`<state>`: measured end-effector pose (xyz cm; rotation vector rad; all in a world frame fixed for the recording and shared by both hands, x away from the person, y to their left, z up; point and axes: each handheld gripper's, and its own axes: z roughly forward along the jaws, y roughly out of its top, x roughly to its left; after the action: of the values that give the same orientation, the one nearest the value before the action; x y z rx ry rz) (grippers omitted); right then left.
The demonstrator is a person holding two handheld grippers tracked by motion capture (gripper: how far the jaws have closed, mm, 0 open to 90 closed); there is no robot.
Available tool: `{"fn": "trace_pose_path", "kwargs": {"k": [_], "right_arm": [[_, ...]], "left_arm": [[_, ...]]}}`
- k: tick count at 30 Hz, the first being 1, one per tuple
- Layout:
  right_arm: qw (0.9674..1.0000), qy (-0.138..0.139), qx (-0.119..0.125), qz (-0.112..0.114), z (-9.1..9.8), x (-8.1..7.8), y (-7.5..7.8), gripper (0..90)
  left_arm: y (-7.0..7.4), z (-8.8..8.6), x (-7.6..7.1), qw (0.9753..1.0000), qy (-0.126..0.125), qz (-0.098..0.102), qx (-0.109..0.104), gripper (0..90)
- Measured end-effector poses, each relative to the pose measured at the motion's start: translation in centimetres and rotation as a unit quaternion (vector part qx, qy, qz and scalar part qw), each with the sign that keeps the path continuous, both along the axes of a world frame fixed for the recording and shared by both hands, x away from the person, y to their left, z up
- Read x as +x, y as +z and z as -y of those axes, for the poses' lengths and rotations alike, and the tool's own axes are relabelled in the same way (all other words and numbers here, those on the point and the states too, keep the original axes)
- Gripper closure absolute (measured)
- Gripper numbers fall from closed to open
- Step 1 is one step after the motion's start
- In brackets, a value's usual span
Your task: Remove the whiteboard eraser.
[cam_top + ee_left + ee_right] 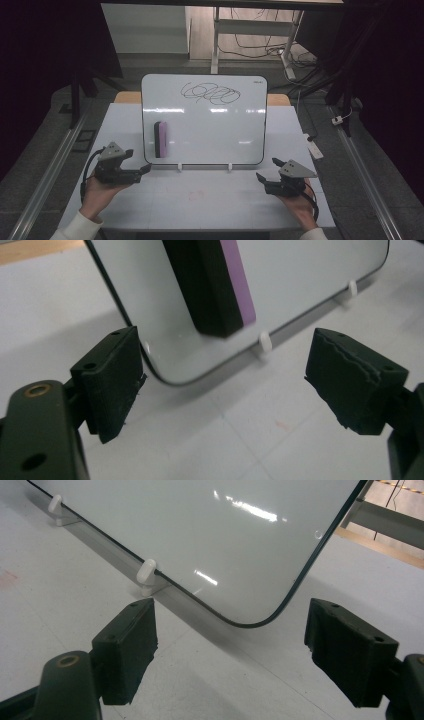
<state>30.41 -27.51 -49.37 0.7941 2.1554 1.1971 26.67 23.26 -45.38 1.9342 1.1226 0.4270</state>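
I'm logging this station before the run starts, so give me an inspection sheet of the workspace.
Surface: white table, faint reddish mark near the front.
Job's things: whiteboard propped up, scribble at its top; eraser stuck on its left side.
Clutter: nothing seen.
Grippers: left gripper open, empty, near the eraser; right gripper open, empty.
Cables: one trails from each gripper; more on the floor behind.
Surroundings: desk legs, floor rails, dark sides.

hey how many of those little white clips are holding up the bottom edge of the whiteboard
2. One clip sits left of the middle of the whiteboard's bottom edge, the other clip right of the middle. Any supports behind the whiteboard would be hidden.
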Motion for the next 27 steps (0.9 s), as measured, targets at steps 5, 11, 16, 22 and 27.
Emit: {"fn": "trace_pose_path", "kwargs": {"k": [5, 11, 16, 22, 27], "right_arm": [[1.0000, -0.001, -0.001, 0.000, -0.1, 0.0, 0.0, 20.8], [1.0000, -0.002, -0.003, 0.001, -0.1, 0.0, -0.1, 20.7], [1.0000, -0.002, -0.004, 0.000, -0.1, 0.0, -0.2, 20.7], [1.0000, -0.001, -0.009, 0.000, -0.3, -0.1, -0.2, 20.7], [0.9999, -0.002, -0.010, -0.001, -0.4, 0.0, -0.3, 20.5]], "left_arm": [[1.2, 0.6, 2.0, 1.0000, 0.002, -0.007, -0.002, 16.7], [2.3, 1.8, 3.8, 1.0000, 0.005, 0.003, 0.001, 18.0], [2.7, 2.7, 5.1, 0.9998, 0.013, 0.010, 0.007, 19.9], [3.0, 3.6, 6.5, 0.9995, 0.027, 0.014, 0.003, 26.9], [3.0, 4.1, 7.3, 0.9992, 0.038, 0.014, -0.001, 32.5]]}}
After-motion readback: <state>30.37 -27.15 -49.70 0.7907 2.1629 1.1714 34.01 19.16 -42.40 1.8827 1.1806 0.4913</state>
